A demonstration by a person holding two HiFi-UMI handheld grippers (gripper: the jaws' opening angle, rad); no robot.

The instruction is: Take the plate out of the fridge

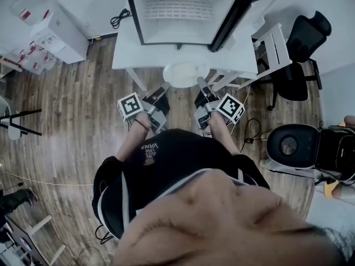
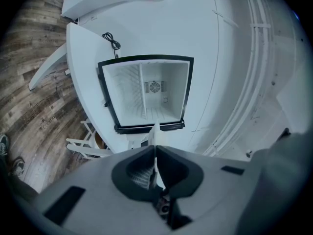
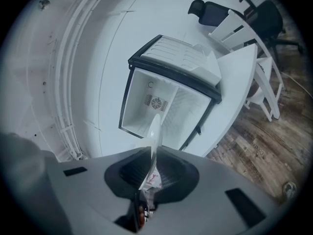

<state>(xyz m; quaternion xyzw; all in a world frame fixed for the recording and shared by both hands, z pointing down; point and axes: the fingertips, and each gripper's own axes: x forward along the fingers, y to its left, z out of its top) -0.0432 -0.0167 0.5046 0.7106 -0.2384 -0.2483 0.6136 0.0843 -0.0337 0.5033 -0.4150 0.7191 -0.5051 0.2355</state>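
Clamped by both tongs at once: a round, shallow, off-white plate [image 1: 186, 73], plain, with a low raised rim. Held roughly flat, out in front of the small white fridge with a black door frame [image 1: 177, 15], door swung open, at the front edge of the white surface [image 1: 125, 49]. Left tongs [image 1: 165, 88] pinched tight on the rim's left side. Right tongs [image 1: 201, 84] closed on the right side, only a thin slit apart. From each gripper view, just a slim white edge. Deep inside the fridge, a small round fan grille [image 2: 154, 87].
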